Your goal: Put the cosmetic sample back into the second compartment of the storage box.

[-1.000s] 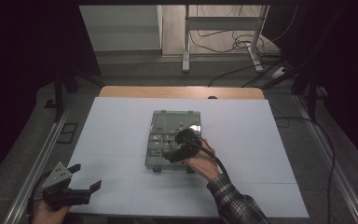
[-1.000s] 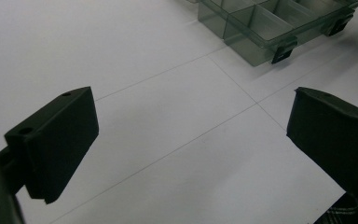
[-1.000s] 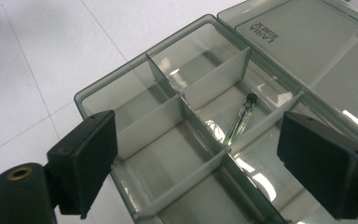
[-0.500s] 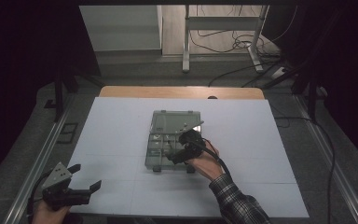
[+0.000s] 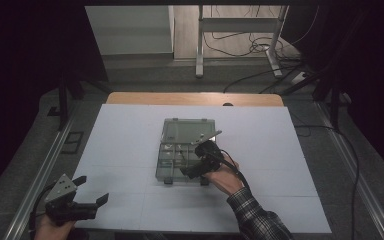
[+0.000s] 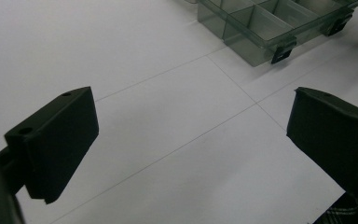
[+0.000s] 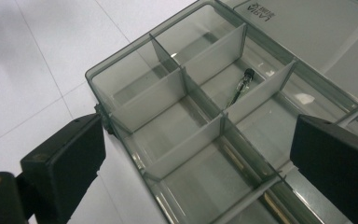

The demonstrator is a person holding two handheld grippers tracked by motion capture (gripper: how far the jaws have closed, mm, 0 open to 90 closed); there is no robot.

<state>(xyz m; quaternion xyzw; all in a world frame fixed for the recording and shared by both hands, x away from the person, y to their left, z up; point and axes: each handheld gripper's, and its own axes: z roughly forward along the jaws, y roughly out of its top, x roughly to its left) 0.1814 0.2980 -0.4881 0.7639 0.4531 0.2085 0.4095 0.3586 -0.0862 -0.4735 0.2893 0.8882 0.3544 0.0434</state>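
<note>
Right gripper view: the clear compartment box point(image 7: 200, 135) mid-frame on the white desk point(image 7: 23, 60) looks light, rigid, slippery; grip a rim wall. Right hand-held gripper point(image 7: 196, 168) and left hand-held gripper point(image 6: 191, 154) stand apart.

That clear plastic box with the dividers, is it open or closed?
Open. The compartment box has its lid folded back flat on the table, and the right claw view looks straight down into uncovered compartments.

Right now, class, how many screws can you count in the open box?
1. The screw lies in a middle compartment of the box, leaning on a divider. Compartments behind the right gripper may hide more.
</note>
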